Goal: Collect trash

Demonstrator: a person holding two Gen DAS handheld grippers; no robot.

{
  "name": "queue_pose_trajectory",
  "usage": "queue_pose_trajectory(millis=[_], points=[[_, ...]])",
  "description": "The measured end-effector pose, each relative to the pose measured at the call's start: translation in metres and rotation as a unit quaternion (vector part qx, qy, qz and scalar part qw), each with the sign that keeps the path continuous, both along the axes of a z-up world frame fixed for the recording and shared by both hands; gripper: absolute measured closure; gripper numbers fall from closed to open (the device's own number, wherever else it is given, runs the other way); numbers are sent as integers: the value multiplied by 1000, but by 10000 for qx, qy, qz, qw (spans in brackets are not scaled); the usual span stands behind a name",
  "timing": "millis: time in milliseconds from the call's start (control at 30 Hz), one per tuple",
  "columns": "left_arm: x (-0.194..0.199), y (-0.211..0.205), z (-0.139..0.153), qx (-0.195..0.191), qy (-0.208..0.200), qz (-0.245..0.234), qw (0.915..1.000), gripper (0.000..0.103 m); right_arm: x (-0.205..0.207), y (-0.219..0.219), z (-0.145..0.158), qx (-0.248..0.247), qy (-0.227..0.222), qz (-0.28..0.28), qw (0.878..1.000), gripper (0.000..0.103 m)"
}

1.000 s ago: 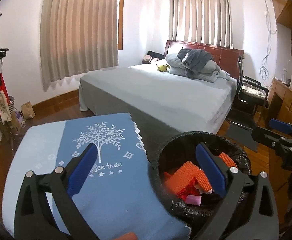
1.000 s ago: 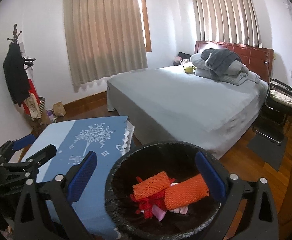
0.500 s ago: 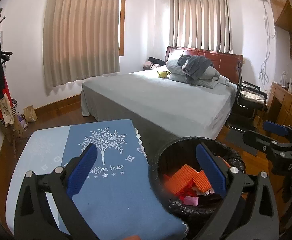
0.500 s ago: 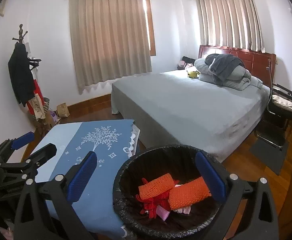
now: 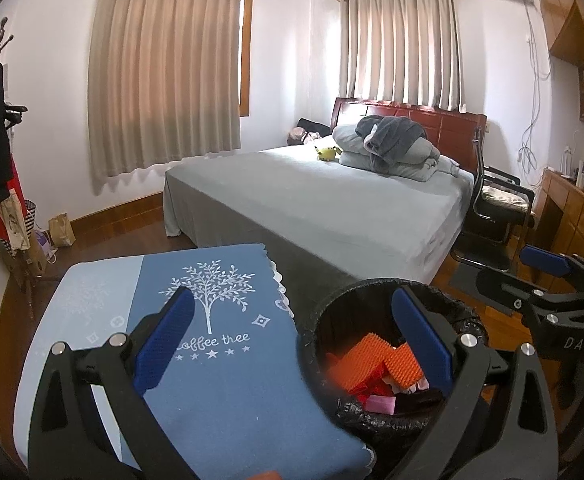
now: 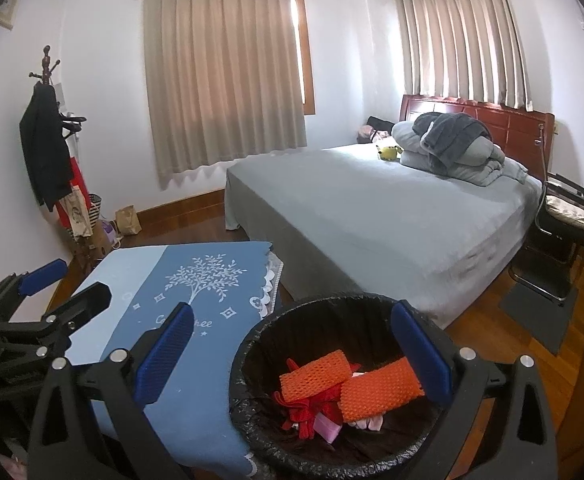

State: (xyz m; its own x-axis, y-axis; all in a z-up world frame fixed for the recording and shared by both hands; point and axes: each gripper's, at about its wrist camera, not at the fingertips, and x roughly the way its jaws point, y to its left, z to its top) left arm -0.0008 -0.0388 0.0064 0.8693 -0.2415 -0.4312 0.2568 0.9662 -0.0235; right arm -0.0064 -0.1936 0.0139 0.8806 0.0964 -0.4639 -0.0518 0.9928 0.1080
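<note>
Seemingly the job is near its end. From the left wrist view, the bin (image 5: 392, 356), lined with a black bag, stands just beside the worktop (image 5: 220, 360) and already holds the trash (image 5: 372, 368): orange mesh pieces on top, red scraps and a pink bit under them. The blue cloth on the worktop looks bare, save for a small orange sliver (image 5: 266, 475) at the bottom edge of the frame, partly cut off; I cannot tell whether it is a leftover piece or lies on the cloth at all. The left gripper (image 5: 292, 340) hovers above the seam between worktop and bin, its jaws spread wide with nothing between them, one blue pad over the cloth and the other over the bin's mouth. The right gripper shows at the far right, apart from the bin. From the right wrist view, the same bin sits low in the middle, with two orange mesh pieces lying side by side on red scraps and a pink bit, all well inside the rim. The right gripper (image 6: 292, 344) hangs over the bin's near side, jaws released and empty, tilted slightly down toward the bin. The left gripper shows at the left edge, over the worktop's corner. No trash shows on the floor or bed, so I judge that little, if anything, is left.
</note>
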Motion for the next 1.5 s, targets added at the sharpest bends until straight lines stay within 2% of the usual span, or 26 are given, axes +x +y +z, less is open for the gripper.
queue_pose_trajectory(millis=[1500], points=[[2, 1, -1, 28, 22, 51, 10000, 7, 1, 3, 1, 0, 33, 16, 10000, 6]])
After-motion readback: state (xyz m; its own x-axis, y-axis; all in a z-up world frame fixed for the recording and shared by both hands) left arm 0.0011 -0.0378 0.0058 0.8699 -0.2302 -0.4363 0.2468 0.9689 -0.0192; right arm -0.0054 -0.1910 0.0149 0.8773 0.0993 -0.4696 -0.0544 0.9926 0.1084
